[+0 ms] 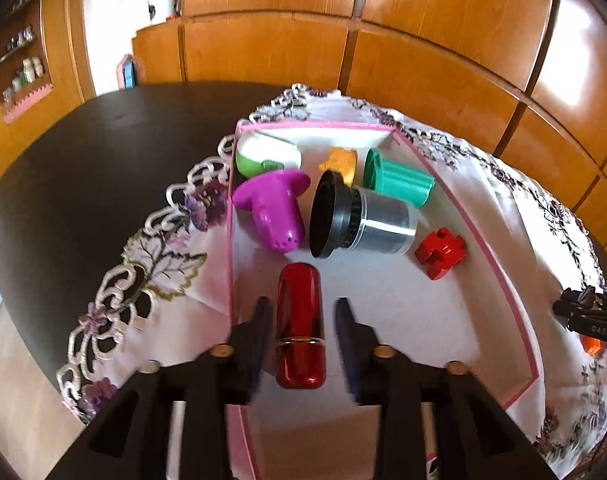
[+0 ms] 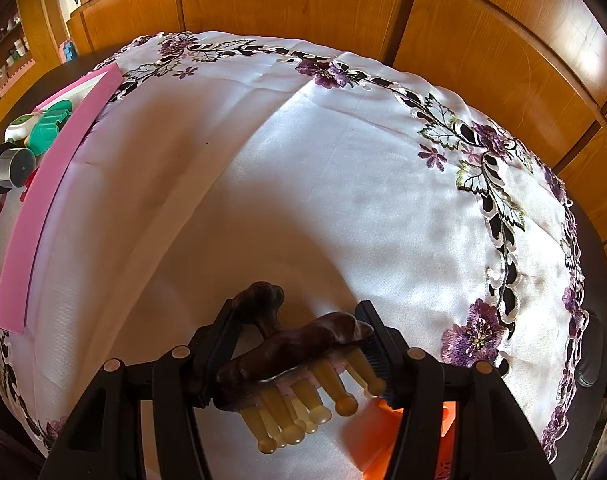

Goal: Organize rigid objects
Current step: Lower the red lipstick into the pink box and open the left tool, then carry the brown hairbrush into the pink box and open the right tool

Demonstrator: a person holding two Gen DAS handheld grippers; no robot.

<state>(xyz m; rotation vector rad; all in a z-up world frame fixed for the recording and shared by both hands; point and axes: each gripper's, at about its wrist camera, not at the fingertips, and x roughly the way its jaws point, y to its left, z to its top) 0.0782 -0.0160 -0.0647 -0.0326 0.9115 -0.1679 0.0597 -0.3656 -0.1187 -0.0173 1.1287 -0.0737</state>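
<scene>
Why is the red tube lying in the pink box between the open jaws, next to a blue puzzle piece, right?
Almost. The puzzle piece is red, not blue, as the left wrist view shows. The red tube does lie in the pink box between the open jaws.

1. A white tablecloth [image 2: 303, 168] covers the tabletop, creased across its middle.
2. Purple flowers and green leaves are stitched along its cutwork border [image 1: 143, 264], which shows at the cloth's edge in both views.
3. Beneath it, a dark table [image 1: 87, 152] runs out bare on the left.
4. Behind, glossy wooden cabinet panels [image 1: 423, 32] fill the wall, catching bright glare.
5. Far left, a wall shelf [image 1: 21, 64] holds small bottles, too small to identify.
</scene>
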